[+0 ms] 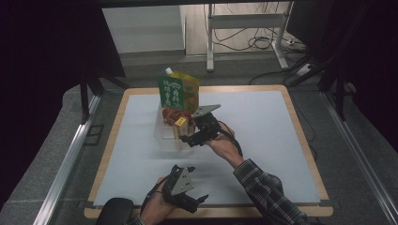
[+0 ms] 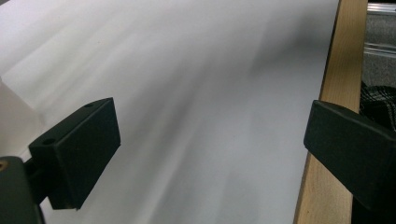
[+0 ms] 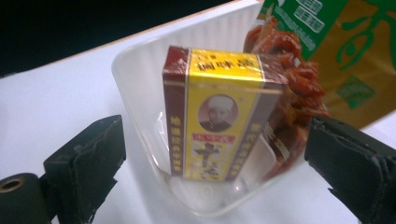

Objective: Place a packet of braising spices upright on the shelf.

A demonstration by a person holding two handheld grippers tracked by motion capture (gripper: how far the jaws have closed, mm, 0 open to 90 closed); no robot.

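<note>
So the biggest thing here is the table (image 1: pixel 263 140), a wood-edged top covered with a pale grey sheet, sitting in a pretty dark room with cables on the floor behind it.

Toward the far left-middle of the table there's a clear plastic tub (image 3: pixel 140 88). Propped in its back is a green and yellow spouted pouch (image 1: pixel 180 91), standing upright and way taller than the tub. In front of the pouch, inside the tub, is a packet of red snack stuff (image 3: pixel 292 79), kinda crumpled.

Then the small yellow and maroon box (image 3: pixel 219 116). It's standing upright inside the tub at the near side, just beside the red packet, with a little portrait printed on its front.

The right tongs (image 1: pixel 190 137) sit right at the tub's near-right edge, pointed at the box. In the right gripper view the tongs (image 3: pixel 215 172) are spread wide apart, one jaw on each side of the box, pads not touching it. So nothing is gripped.

The left tongs (image 1: pixel 199 200) hang out at the near edge of the table, well apart from the tub. In the left gripper view those tongs (image 2: pixel 210 154) are also wide apart with just bare grey sheet between them.
</note>
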